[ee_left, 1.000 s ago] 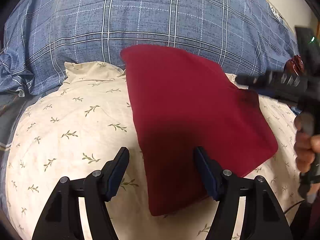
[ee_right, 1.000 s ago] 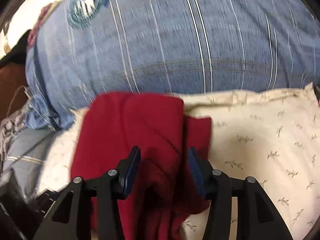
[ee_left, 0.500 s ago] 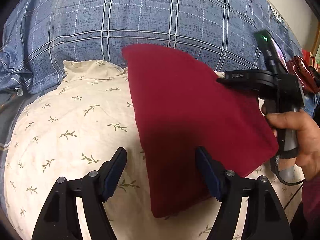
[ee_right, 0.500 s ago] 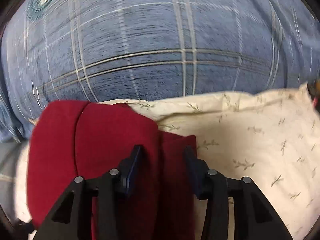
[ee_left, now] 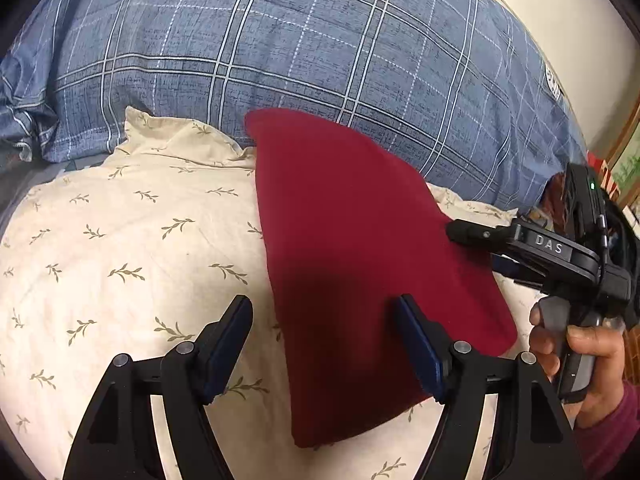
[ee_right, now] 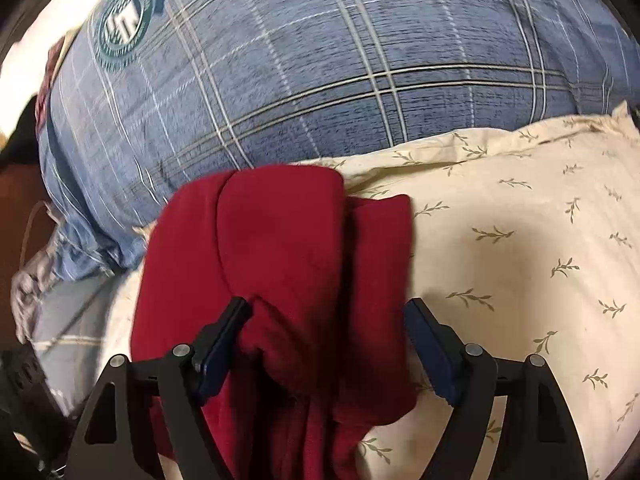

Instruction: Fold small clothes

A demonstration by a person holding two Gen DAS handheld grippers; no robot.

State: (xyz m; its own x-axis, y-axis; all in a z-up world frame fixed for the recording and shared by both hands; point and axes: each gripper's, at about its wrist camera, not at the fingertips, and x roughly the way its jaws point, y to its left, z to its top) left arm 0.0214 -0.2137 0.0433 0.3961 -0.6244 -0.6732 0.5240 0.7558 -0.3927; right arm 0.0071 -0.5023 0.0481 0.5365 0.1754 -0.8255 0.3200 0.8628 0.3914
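Our right gripper [ee_right: 326,344] has just been opening its jaws, and they now stand wide over the near end of the red garment [ee_right: 280,264]; a bunched fold lies between them, brushing the left pad, but nothing is pinched. Our left gripper [ee_left: 324,344] is also spread wide, its jaws straddling the garment's long edge without pressing on it, having opened a little further too. The garment itself lies folded into a long flat panel across the cream leaf-print pillow [ee_left: 132,248], its far tip reaching the pillow's back edge, where the blue plaid pillow [ee_left: 320,60] rises behind.

We judge that a fold has just been laid down and let go (the layers on the right side look stacked, if lumpy). The next move probably calls for smoothing that bunched end, or pinching one short end and carrying it across to halve the panel.
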